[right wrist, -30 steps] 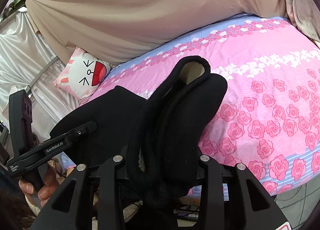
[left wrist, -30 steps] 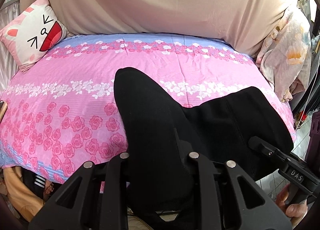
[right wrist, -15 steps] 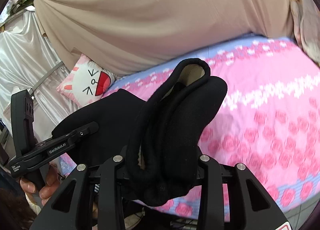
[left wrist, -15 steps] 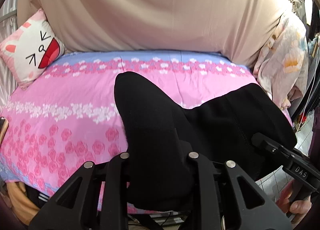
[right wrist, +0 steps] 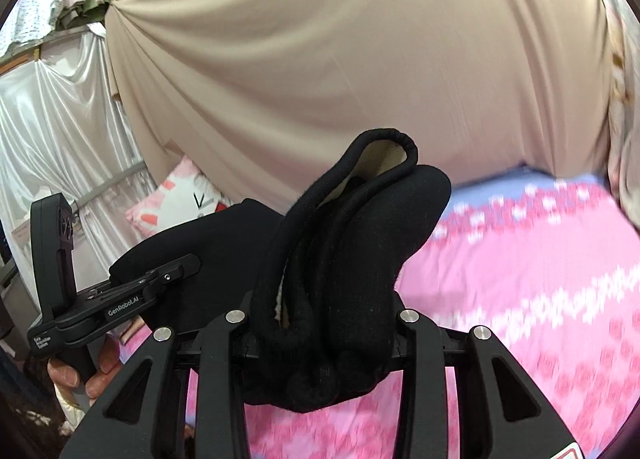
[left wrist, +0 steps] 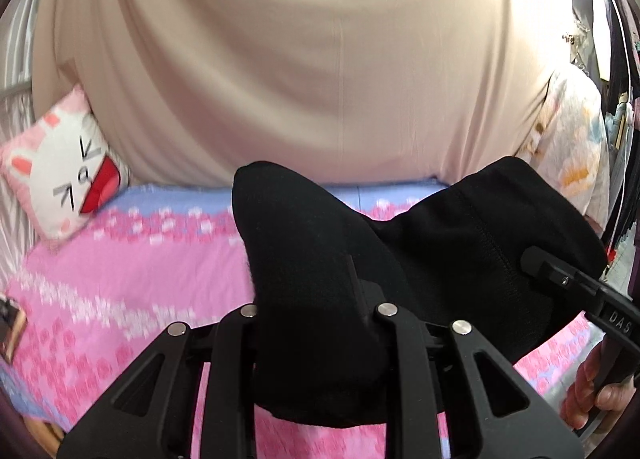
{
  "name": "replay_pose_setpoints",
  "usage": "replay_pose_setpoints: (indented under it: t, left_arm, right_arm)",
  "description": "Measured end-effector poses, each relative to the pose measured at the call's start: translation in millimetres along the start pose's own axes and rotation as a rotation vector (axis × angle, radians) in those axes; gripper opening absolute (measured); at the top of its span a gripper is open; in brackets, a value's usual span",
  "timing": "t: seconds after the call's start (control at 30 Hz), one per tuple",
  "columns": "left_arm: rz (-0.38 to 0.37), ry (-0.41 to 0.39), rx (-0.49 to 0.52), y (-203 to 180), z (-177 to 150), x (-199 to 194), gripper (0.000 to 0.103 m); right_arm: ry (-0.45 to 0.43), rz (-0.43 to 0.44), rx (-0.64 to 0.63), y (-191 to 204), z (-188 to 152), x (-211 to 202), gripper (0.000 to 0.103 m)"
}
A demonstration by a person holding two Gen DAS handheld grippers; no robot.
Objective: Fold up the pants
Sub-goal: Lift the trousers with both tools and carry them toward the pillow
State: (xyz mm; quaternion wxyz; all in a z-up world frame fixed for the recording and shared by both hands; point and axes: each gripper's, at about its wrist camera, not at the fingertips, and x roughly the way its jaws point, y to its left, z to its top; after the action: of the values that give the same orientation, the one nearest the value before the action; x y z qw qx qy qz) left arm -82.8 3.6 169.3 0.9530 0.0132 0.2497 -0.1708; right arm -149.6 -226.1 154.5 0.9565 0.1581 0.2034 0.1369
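While hanging above the pink floral bedspread [left wrist: 132,279], the black pants [left wrist: 320,283] are being pinched in two places: left gripper [left wrist: 316,311] clamping plain cloth, right gripper [right wrist: 320,319] squeezing the bunched waistband, cat pillow [left wrist: 60,179] lying beyond.

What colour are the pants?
Black pants, clearest in the left wrist view.

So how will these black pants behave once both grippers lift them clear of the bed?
Probably floppy: the black pants bulge and droop around the left gripper. The bunched waistband in the right gripper looks thick, so likely secure. The span between should sag.
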Motion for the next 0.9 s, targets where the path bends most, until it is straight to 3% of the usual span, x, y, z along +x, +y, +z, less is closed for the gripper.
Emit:
replay_pose_setpoints:
  t: [0.17,0.47,0.7,0.9]
  left_arm:
    - [0.021,-0.087,0.016,4,34,22,0.021]
    - [0.053,-0.189,-0.015,24,86,103,0.022]
    - [0.116,-0.168,0.007,24,93,193,0.022]
    - [0.144,-0.088,0.018,29,75,287,0.022]
  right_arm:
    - [-0.073,0.007,-0.018,-6,37,19,0.035]
    - [-0.162,0.045,0.022,-52,90,91,0.035]
    - [-0.202,0.043,0.004,-96,94,174,0.035]
    - [-0.115,0.006,0.089,-150,71,252,0.035]
